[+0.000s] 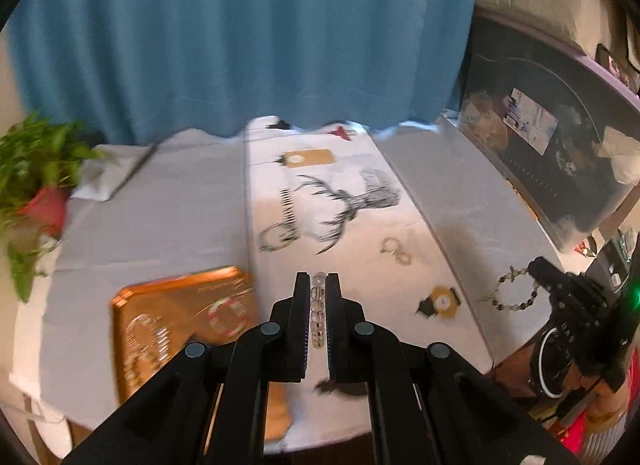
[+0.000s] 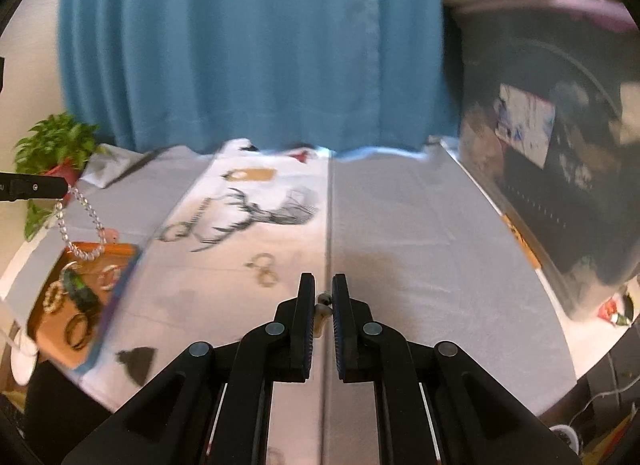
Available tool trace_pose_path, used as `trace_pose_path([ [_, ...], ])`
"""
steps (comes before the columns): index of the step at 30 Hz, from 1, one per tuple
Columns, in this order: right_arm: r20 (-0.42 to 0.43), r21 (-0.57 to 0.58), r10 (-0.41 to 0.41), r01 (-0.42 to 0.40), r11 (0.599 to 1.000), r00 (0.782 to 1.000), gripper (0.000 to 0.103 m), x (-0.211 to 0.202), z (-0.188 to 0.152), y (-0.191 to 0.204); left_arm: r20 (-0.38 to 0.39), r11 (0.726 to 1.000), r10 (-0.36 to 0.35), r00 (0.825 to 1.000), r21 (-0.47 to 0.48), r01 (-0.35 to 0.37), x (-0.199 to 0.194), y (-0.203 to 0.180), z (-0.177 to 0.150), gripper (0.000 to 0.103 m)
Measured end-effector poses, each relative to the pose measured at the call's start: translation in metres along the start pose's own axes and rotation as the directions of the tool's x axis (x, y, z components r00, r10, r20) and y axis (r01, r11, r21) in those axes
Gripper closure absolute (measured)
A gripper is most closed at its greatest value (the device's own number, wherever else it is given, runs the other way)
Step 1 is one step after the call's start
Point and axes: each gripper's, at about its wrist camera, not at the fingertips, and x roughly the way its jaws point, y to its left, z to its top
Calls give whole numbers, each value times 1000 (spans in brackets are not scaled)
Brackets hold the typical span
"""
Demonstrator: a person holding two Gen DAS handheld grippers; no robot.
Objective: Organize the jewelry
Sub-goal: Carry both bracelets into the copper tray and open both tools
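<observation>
Left tongs [image 1: 318, 305]: closed on a clear-bead bracelet [image 1: 318, 315], its loop dangling over the orange tray [image 2: 120, 251] at 9 o'clock.
Right tongs [image 2: 323, 307]: closed on a dark-and-pale bead bracelet [image 1: 516, 291], held clear of the counter [image 2: 420, 245].
Risk, left: the thin pinch may slip, so the loop could drop outside the tray.
Risk, right: the swinging beads may snag.
Remaining: gold hoop earrings [image 2: 265, 269] at 11 o'clock.
</observation>
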Motion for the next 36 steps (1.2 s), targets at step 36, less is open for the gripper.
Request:
trace_pose_path([
  [36,-95,-300,364,-375,877,927,94,-123,-78,285,-5,964,155,988,-216,-152,-121,153,-189,98],
])
